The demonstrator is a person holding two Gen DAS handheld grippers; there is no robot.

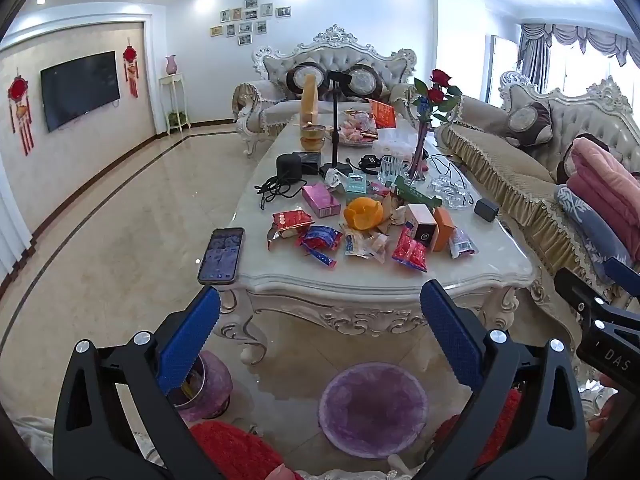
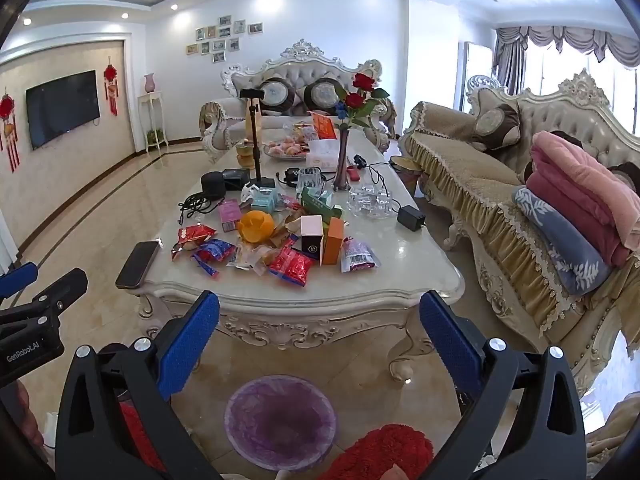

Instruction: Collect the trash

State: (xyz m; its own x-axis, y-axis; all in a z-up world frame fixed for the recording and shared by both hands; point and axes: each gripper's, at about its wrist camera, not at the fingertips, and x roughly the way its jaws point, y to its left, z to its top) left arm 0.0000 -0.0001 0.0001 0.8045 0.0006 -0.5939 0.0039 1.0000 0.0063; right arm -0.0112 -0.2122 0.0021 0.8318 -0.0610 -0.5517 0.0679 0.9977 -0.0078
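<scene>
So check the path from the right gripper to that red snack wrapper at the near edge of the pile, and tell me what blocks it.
Nothing visible blocks it. The right gripper is open, in front of the coffee table, and the red snack wrapper lies at the front of the pile with only bare tabletop before it. The phone sits well off to the left.

White walls, a glossy tile floor [image 1: 120, 216], ornate sofas [image 2: 532, 148], a wall television [image 1: 80, 88] and curtained windows [image 2: 568, 60].
</scene>
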